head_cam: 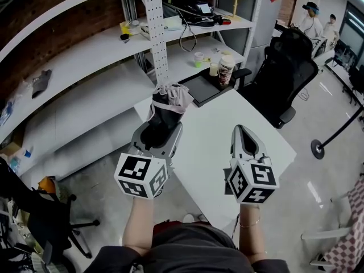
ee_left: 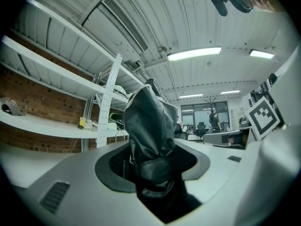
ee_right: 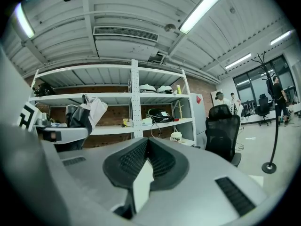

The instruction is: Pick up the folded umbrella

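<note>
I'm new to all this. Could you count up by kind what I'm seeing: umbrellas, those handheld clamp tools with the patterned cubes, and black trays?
Folded umbrella: 1
Grippers: 2 (left gripper shut on the umbrella; right gripper shut, empty)
Black tray: 1
Total: 4

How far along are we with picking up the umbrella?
Done: the left tool is clamped on the folded umbrella, which its own view shows raised in front of the shelves, seemingly off the white table. In hand: holding it roughly level. The right tool is shut and empty. Left: nothing obvious, except perhaps lifting it clearer.
</note>
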